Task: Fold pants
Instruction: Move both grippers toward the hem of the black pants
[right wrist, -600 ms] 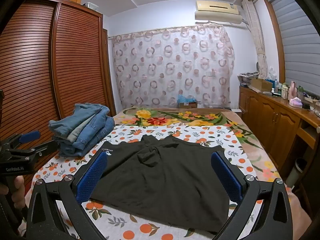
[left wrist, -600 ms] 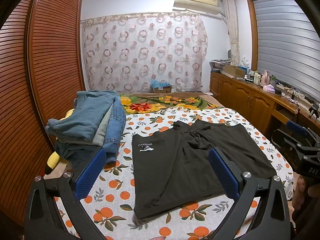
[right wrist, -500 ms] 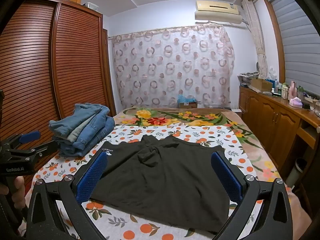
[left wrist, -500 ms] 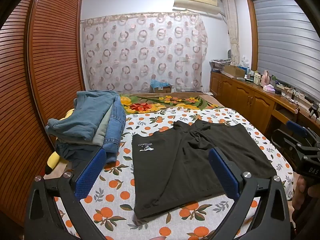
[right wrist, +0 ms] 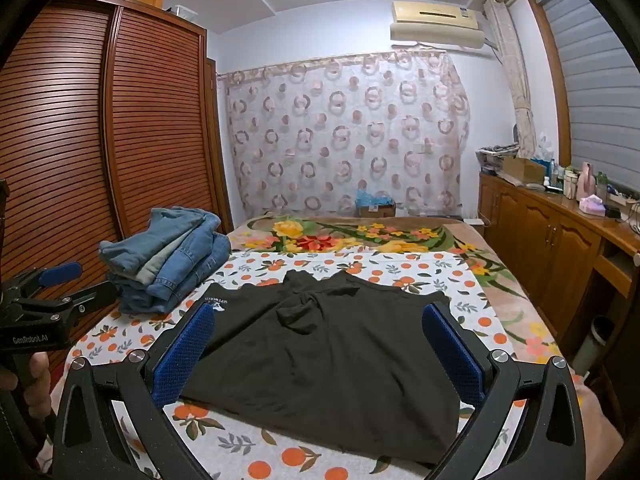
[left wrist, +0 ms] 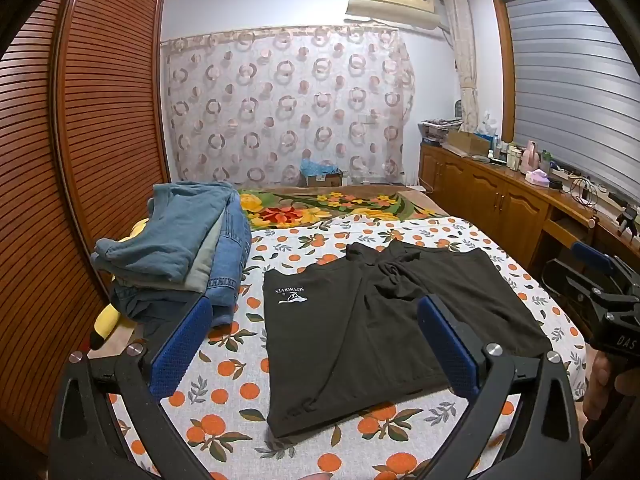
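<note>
Our fingers (left wrist: 182, 346) on both the left gripper (left wrist: 316, 344) and the right gripper (right wrist: 320, 350) stand spread as wide as they go, empty, above the near edge of the bed (left wrist: 460, 232), where the black pants (left wrist: 384, 320) lie flat in the middle. We judge the main risk is pinching the orange-print sheet (left wrist: 224, 400) together with the hem. A lesser risk is folding the bunched crotch fabric (right wrist: 300, 312) in, leaving a lump, or nudging the stack of jeans (left wrist: 188, 248) at the left edge.

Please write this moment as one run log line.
left gripper: open, empty | right gripper: open, empty | black pants: flat on bed, unfolded | jeans pile: beside
</note>
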{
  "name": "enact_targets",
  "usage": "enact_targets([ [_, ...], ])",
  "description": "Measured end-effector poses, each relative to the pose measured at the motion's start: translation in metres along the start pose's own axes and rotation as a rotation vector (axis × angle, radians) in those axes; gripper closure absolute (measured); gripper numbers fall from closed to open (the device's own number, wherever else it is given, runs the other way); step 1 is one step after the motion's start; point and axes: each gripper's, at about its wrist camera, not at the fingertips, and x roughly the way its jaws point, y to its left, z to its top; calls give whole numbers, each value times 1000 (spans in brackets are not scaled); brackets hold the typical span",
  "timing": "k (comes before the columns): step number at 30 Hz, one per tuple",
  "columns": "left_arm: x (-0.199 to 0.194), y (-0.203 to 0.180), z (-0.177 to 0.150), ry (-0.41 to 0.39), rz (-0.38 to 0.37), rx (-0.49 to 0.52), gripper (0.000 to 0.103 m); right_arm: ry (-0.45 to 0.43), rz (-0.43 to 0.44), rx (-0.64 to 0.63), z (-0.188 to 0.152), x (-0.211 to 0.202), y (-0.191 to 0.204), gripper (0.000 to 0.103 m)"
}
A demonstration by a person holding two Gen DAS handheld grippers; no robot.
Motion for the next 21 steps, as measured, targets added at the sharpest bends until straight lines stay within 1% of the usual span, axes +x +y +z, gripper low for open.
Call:
enact_targets([
  [15, 1, 0, 0, 4, 0, 0, 0, 0, 0, -1, 0, -1, 0, 0],
  [18, 2, -4, 3, 23, -1, -4, 0, 8, 0, -1, 0, 0, 1, 0],
  [21, 14, -5, -3, 45, -4, -8, 0, 20, 0, 1, 0, 4, -1, 0],
])
